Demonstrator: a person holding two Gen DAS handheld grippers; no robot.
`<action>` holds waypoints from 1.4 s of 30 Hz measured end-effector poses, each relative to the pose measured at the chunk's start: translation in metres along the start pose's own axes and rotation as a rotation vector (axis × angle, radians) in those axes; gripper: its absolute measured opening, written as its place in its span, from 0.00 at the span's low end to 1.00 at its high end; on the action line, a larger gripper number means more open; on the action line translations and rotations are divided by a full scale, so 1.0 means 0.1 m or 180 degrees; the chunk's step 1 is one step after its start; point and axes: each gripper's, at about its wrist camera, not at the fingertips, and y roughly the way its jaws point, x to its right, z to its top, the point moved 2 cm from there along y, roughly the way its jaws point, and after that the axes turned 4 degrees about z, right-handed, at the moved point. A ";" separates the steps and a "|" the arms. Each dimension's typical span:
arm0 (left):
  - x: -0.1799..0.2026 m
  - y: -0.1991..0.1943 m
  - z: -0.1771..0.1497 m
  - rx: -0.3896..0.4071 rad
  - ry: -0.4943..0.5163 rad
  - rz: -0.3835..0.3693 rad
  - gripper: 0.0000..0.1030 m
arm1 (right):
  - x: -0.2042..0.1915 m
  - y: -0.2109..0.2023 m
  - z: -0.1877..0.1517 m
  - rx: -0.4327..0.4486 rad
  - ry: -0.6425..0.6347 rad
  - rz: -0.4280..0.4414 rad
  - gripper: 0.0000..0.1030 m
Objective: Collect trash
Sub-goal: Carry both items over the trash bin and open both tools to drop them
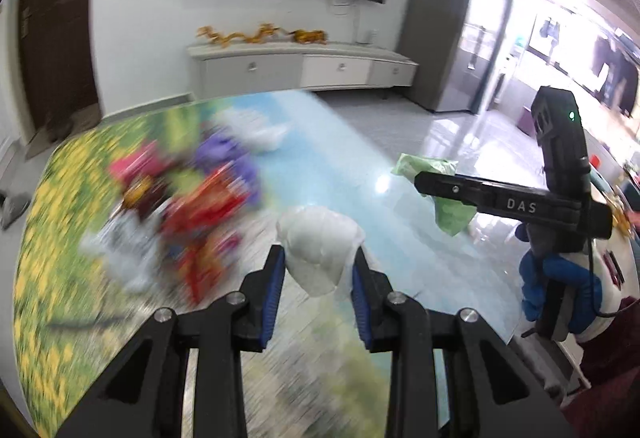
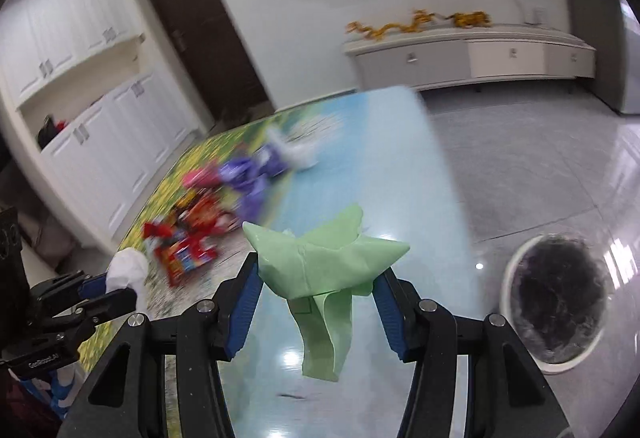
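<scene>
Both grippers loaded with trash, lifted above the table.

Left gripper (image 1: 318,270) clenched on a crumpled white tissue wad (image 1: 318,252), frame centre; right gripper (image 2: 318,288) clenched on a folded green napkin (image 2: 320,262), long axis left-right, tail hanging down. Both likely light, soft, crushable; pinch mid-bulk. Bin (image 2: 554,302) lower right; blurred wrappers (image 2: 192,242) left on table (image 2: 380,141).

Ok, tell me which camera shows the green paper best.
The right wrist view: the green paper sits centred and sharp, shut between the right gripper fingers, with a tail hanging down. The left wrist view shows it only small and partly hidden behind that gripper's black finger, off to the right.
</scene>
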 end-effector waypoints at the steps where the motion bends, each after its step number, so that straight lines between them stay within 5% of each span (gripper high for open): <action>1: 0.11 0.07 0.09 0.0001 0.0052 -0.0049 0.29 | 0.12 -0.07 0.02 0.0063 0.0068 -0.0068 0.50; 9: 1.10 0.98 0.79 -0.0213 0.0477 -0.0454 0.29 | 1.37 -0.51 0.03 0.0372 0.0727 -0.0720 0.51; 21: 2.27 2.42 1.17 -0.0801 0.0814 -0.0823 0.30 | 2.75 -0.29 -0.35 0.0127 0.1504 -0.1022 0.52; 25: 2.43 2.70 1.16 -0.0967 0.0778 -0.0911 0.31 | 2.96 -0.22 -0.42 0.0059 0.1612 -0.1056 0.55; 32: 2.61 2.99 1.17 -0.1169 0.0657 -0.1059 0.53 | 3.14 -0.25 -0.55 0.0005 0.1788 -0.1164 0.65; 42: 2.55 2.92 1.17 -0.1050 0.0547 -0.0982 0.53 | 3.17 -0.49 -0.53 0.0148 0.1886 -0.1266 0.66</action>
